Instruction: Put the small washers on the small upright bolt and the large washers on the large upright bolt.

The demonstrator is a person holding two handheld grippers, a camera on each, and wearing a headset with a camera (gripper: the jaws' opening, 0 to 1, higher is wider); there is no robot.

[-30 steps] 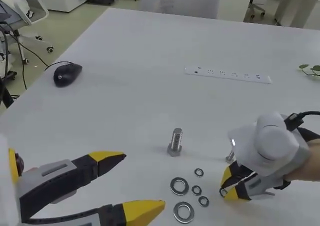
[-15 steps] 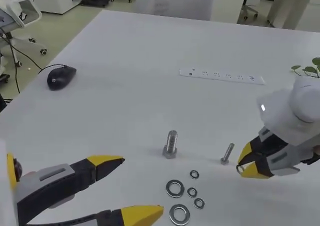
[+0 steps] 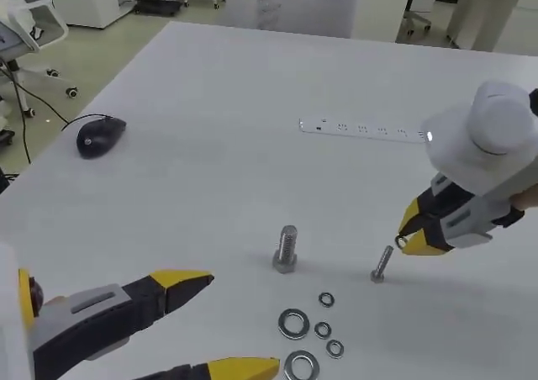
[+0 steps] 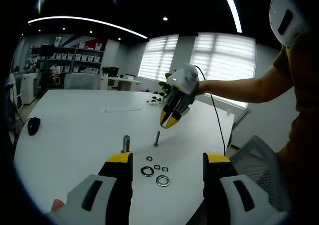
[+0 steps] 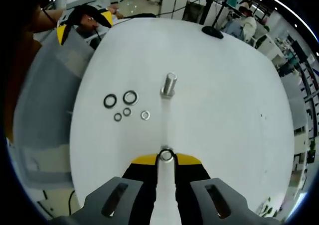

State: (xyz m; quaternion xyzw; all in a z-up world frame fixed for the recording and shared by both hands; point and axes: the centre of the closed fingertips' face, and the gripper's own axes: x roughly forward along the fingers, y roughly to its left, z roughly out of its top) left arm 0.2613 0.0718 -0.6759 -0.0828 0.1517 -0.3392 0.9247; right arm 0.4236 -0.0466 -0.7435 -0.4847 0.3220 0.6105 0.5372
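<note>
Right gripper (image 3: 402, 244) risen, pinching small washer (image 5: 166, 156) | left gripper (image 4: 168, 158) agape, empty | 3 small washers (image 3: 326, 299), 2 large washers (image 3: 294, 323), 2 bolts (image 3: 287, 248)

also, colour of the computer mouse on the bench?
Black. The rounded computer mouse shows best in the head view.

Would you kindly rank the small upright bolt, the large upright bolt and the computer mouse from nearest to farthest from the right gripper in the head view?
1. Small upright bolt, just below and left of the right gripper, which holds a small washer.
2. Large upright bolt, further left, mid-view.
3. Computer mouse, far off to the upper left.
</note>
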